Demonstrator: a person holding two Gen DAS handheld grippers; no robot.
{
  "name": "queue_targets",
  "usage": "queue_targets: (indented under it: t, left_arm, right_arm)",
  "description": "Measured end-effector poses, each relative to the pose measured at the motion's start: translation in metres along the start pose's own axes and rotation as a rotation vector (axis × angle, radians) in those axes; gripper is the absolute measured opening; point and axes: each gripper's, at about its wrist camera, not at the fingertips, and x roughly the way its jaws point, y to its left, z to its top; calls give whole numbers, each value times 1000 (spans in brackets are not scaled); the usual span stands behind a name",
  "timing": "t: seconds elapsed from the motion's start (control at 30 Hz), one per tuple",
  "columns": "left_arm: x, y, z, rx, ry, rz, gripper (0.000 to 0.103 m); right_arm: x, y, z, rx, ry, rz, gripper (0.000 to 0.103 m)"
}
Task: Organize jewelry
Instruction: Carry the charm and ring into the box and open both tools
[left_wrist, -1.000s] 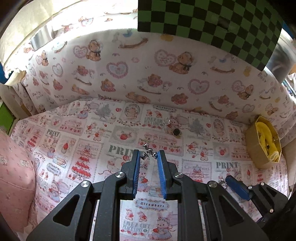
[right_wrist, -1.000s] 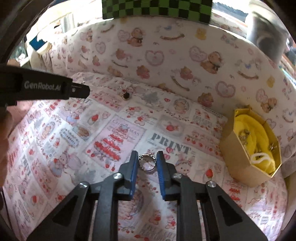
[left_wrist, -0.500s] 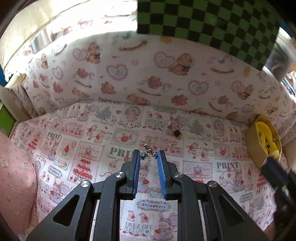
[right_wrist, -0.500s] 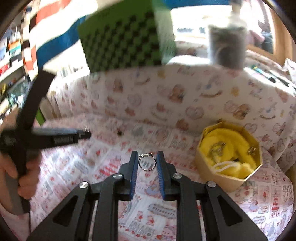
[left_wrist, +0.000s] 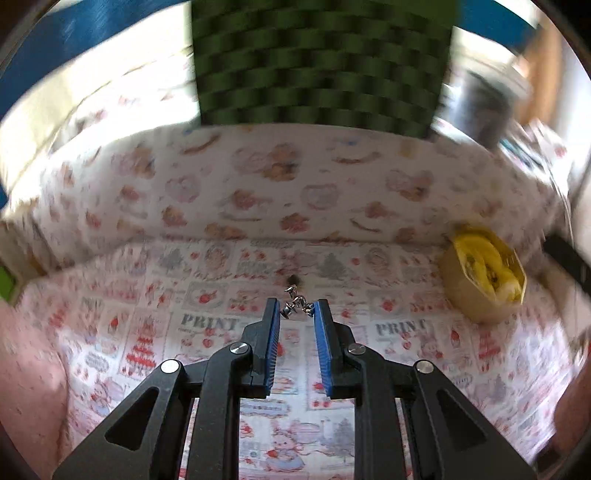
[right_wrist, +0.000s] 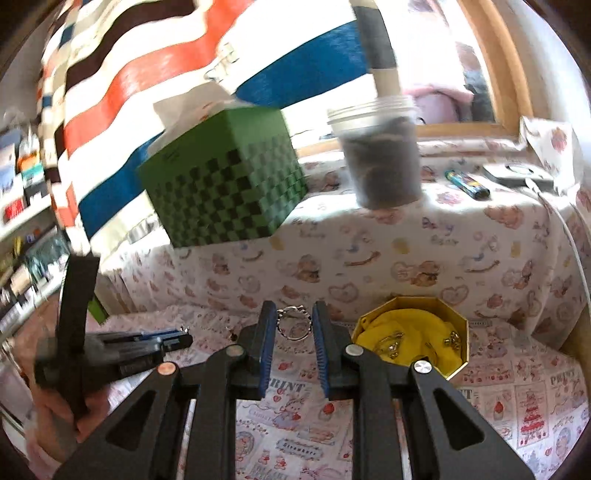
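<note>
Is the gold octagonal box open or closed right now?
Open: the gold octagonal box has no lid on, and yellow cloth with small jewelry pieces shows inside.

Gripper pads (left_wrist: 272, 332): bright blue with ribbed faces, on glossy black arms.
Small metal earring pieces (left_wrist: 294, 305): shiny silver.
Round ring (right_wrist: 294, 325): silver, beaded rim.
Octagonal cardboard box (right_wrist: 463, 345): gold-tan walls, vivid yellow cloth inside.
Printed table cover (left_wrist: 424, 354): white, with red strawberries, cakes and grey "PRINT" lettering.
Back cloth (left_wrist: 321, 192): white, brown teddy bears and pink hearts.
Cube-shaped box (right_wrist: 225, 188): green and black checks.
Hanging striped fabric (right_wrist: 155, 66): red, blue, black, cream stripes.
</note>
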Motion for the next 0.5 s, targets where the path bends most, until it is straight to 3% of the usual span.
queue_targets:
  t: [0.13,0.23,0.33,0.5]
  left_arm:
    - [-7,-31,-6,72,-34,-77,18]
    - [-10,-46,-5,110,-81,-79,18]
    - [-3,-64,9,102,-59,-140,18]
    - [8,-105,31,103,-20,-201,18]
  right_arm:
    - [-5,-23,7,77,5,1,19]
    - [-4,-41,11,119,33,-32,19]
    - [2,-67,13,208,89,-2,19]
    - [16,-94,8,241,145,-75,19]
